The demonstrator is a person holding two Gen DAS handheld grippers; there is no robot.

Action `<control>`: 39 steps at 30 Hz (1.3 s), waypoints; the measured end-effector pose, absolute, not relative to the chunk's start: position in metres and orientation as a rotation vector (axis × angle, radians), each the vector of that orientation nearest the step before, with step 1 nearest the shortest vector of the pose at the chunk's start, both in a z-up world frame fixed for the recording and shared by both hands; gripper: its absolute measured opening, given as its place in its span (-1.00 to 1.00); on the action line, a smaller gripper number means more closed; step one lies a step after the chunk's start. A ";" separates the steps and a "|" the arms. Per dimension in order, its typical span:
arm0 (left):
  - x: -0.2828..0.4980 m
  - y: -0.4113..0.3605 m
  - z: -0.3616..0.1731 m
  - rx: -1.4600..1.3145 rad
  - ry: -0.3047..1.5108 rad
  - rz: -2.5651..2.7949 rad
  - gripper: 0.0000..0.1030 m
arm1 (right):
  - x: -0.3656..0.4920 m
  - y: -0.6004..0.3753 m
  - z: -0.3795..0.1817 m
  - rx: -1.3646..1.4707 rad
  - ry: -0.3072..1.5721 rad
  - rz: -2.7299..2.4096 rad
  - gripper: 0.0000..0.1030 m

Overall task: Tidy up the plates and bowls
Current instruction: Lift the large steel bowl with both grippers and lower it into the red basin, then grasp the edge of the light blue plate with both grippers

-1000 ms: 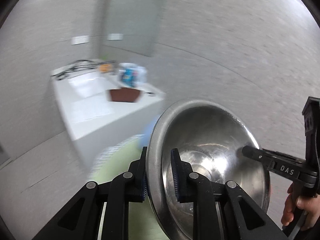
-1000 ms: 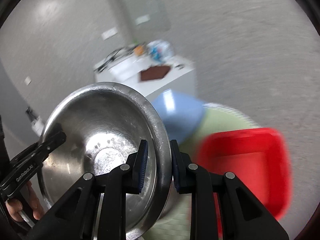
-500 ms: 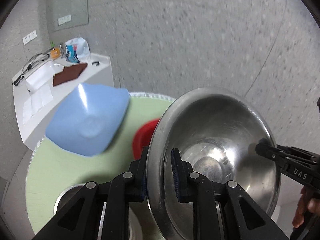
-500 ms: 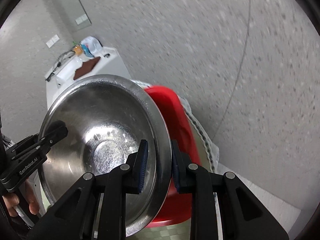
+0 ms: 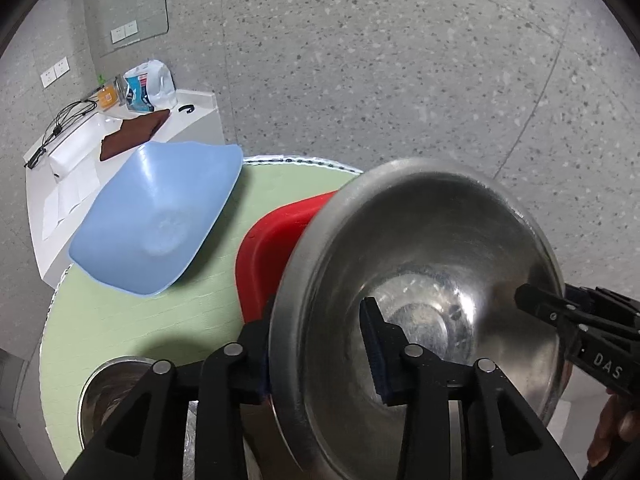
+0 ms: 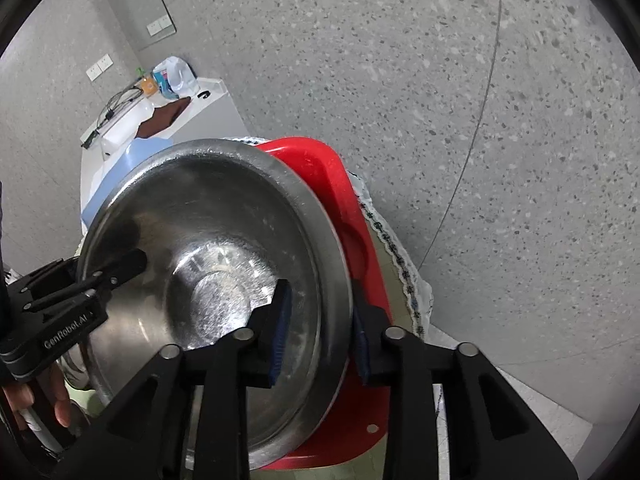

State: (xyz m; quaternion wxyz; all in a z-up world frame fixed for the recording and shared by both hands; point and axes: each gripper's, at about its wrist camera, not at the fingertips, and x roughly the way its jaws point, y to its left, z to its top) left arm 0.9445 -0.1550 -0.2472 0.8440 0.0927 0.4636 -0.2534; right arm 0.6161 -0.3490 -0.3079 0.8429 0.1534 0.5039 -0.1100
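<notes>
A large steel bowl (image 5: 440, 280) is held by both grippers over a round green table (image 5: 132, 320). My left gripper (image 5: 320, 354) is shut on the bowl's left rim, one finger inside, one outside. My right gripper (image 6: 320, 330) is shut on the opposite rim of the steel bowl (image 6: 208, 264). A red square dish (image 5: 268, 248) lies right under the bowl; it also shows in the right wrist view (image 6: 344, 208). A blue square bowl (image 5: 160, 220) sits on the table to the left. A smaller steel bowl (image 5: 108, 396) sits at the table's near left.
A white side table (image 5: 64, 184) with a brown cloth (image 5: 132, 136), cables and a plastic jug (image 5: 150, 84) stands behind the round table. Grey speckled floor (image 5: 400, 60) surrounds it. The tablecloth's lace edge (image 6: 400, 264) hangs at the right.
Both grippers have swung down and toward the table with the steel bowl. The bowl now hangs over the red dish, closer to it than before. The grip on both rims is unchanged.
</notes>
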 end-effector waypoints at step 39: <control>0.981 0.129 -0.195 0.085 0.848 -0.564 0.84 | 0.627 -0.152 -0.219 0.336 0.817 -0.267 0.55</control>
